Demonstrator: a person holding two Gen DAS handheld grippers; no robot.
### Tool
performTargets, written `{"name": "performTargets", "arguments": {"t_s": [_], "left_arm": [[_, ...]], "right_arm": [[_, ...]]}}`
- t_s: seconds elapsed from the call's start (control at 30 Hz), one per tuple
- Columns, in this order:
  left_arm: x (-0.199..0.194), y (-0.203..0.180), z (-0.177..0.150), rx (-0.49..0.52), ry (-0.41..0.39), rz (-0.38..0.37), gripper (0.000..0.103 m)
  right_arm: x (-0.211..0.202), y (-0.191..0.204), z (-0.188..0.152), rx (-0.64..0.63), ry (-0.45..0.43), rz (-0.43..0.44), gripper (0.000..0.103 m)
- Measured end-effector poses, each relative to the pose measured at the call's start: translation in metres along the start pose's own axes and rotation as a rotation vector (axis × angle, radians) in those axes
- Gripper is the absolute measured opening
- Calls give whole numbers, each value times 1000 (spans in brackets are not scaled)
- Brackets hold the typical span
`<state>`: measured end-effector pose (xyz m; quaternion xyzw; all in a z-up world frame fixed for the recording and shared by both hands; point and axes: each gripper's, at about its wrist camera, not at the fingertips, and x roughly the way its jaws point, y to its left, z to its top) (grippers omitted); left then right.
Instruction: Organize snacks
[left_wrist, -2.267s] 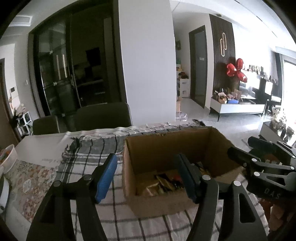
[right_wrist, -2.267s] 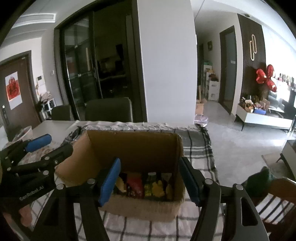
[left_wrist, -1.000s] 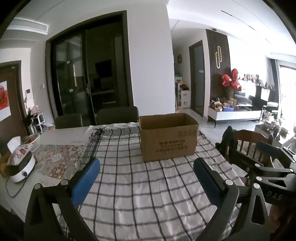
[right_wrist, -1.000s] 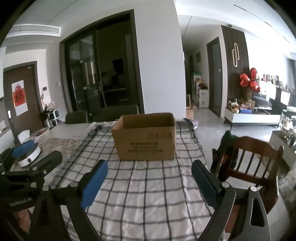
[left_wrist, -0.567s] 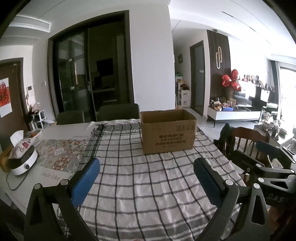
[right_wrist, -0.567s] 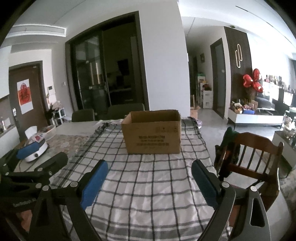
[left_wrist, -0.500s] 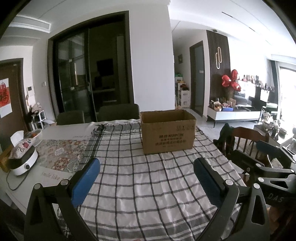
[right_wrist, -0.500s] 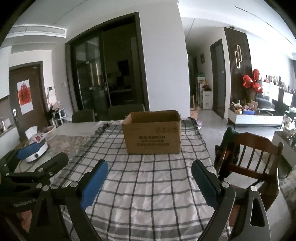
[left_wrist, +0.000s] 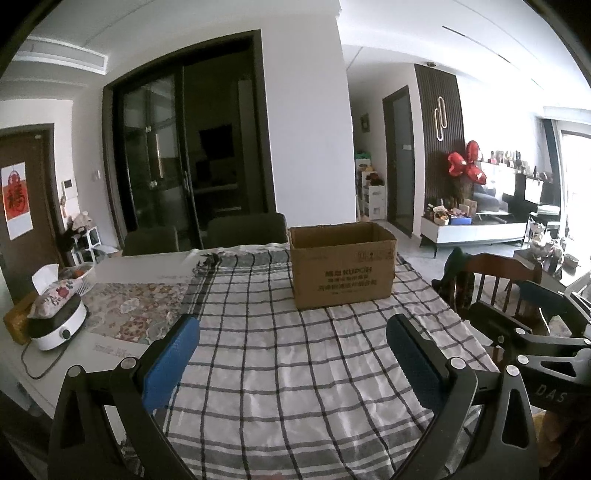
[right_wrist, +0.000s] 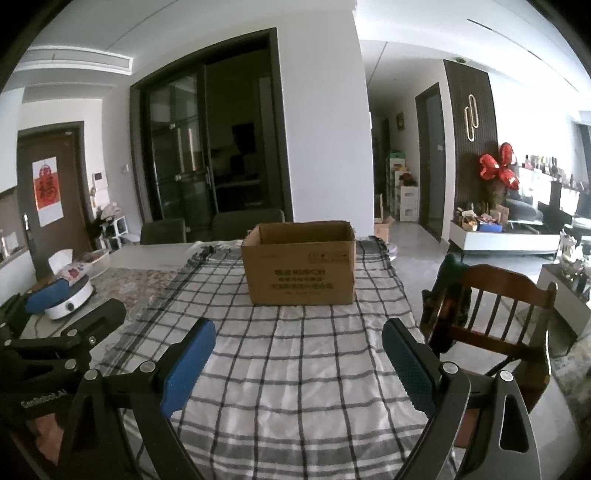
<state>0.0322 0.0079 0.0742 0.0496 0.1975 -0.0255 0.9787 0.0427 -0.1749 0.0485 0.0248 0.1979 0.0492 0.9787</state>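
An open brown cardboard box stands on the checked tablecloth at the far end of the table. Its inside is hidden from this low angle. My left gripper hangs open over the near part of the cloth, well short of the box, with nothing between its blue pads. My right gripper is open and empty too, equally far back. Each gripper shows at the side of the other's view: the right one and the left one.
A white round appliance with a floral tissue pouch on top sits at the table's left end, on a patterned mat. A wooden chair with dark cloth over its back stands right of the table. Two dark chairs stand behind.
Both grippers have drawn back from right above the box, where snack packets showed inside, to the near end of the table. Over the last second they eased back a little more. Jaws stayed open.
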Motion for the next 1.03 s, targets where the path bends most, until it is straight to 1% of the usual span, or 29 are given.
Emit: {"name": "performTargets", "arguments": {"t_s": [0.2,0.4,0.87,1.03], "left_arm": [[-5,-1,-1,5,-9,12,103],[-5,-1,-1,8,-7,9,103],[-1,0,-5,5,0,31,103],[4,0,-8,1,12,18,103]], "right_arm": [[-3,-1,-1,1,-6,-7,92],[-6,-3,-1,3,-10,-11,92],[-8,-3,0,1,-8,-36,92],[-5,-3,-1,-2,-2,-39,92]]}}
